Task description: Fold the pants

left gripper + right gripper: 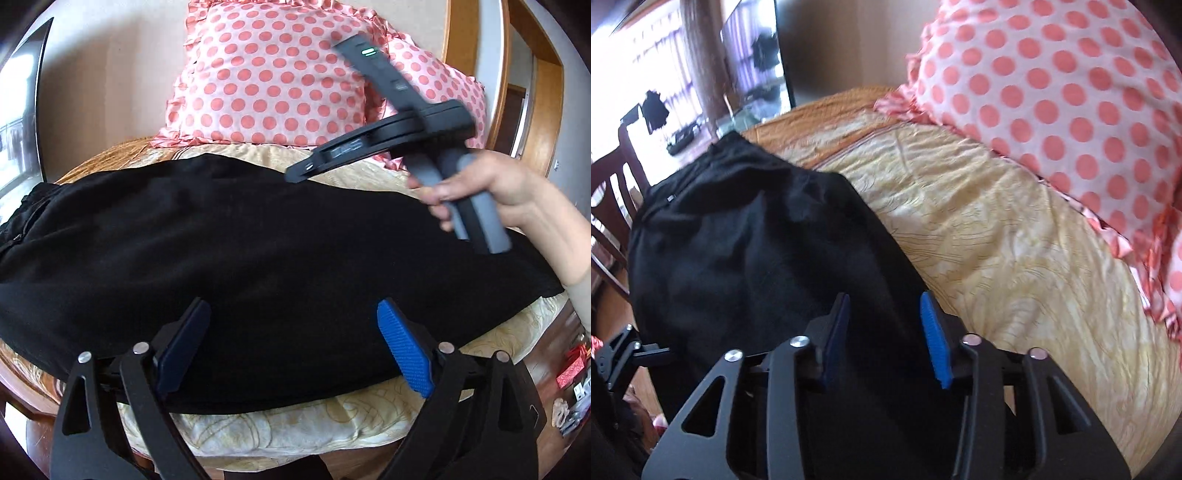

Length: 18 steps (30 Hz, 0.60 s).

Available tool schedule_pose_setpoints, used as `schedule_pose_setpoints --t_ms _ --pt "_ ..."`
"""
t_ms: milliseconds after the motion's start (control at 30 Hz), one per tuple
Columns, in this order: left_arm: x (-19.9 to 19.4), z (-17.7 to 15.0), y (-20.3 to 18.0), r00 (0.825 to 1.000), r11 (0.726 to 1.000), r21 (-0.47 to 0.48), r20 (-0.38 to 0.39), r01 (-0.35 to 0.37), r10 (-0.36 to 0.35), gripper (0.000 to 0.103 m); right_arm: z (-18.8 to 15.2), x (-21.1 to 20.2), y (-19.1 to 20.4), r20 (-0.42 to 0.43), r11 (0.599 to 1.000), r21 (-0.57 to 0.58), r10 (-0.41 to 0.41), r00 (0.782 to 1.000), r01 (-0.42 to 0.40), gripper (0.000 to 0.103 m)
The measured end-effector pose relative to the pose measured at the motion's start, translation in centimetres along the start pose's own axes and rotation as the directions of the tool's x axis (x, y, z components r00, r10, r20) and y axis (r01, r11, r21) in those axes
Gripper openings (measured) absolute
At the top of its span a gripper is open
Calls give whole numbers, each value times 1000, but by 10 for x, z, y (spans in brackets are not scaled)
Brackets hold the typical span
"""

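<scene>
Black pants (229,236) lie lengthwise across the bed, waistband at the far left. My left gripper (293,345) is open, its blue pads spread wide just above the near edge of the pants, holding nothing. The right gripper's body and grey handles (436,147) show in the left wrist view, held in a hand above the pants' right end. In the right wrist view the pants (746,240) run away to the upper left, and my right gripper (886,336) hovers open over them with nothing between its pads.
A yellow patterned bedspread (997,240) covers the bed. A pink polka-dot pillow (273,74) leans at the back; it also shows in the right wrist view (1071,92). A dark wooden chair (613,206) stands beyond the pants' far end.
</scene>
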<state>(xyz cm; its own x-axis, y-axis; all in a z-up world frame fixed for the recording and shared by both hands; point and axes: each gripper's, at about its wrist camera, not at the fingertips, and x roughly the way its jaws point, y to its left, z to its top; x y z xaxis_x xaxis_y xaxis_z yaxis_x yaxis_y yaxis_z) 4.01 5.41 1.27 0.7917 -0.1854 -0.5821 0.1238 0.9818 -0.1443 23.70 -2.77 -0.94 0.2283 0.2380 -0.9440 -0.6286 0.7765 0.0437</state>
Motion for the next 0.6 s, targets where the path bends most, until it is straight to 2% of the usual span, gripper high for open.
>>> schedule_pose_setpoints --t_ms 167,233,433,600 --pt "2 -3 -6 1000 999 34 12 8 -9 99 1 16 0 -52 1000 -7 4 999 -4 30" --pt "2 -4 -7 1000 999 45 16 7 -8 101 1 17 -4 -47 1000 6 21 999 -21 2" --pt "1 -4 -9 1000 999 48 21 10 -11 101 16 13 -3 -5 996 -17 -84 996 84 2" --pt "2 -4 -10 1000 998 56 23 4 -5 101 14 23 0 -50 994 -61 -97 994 94 2"
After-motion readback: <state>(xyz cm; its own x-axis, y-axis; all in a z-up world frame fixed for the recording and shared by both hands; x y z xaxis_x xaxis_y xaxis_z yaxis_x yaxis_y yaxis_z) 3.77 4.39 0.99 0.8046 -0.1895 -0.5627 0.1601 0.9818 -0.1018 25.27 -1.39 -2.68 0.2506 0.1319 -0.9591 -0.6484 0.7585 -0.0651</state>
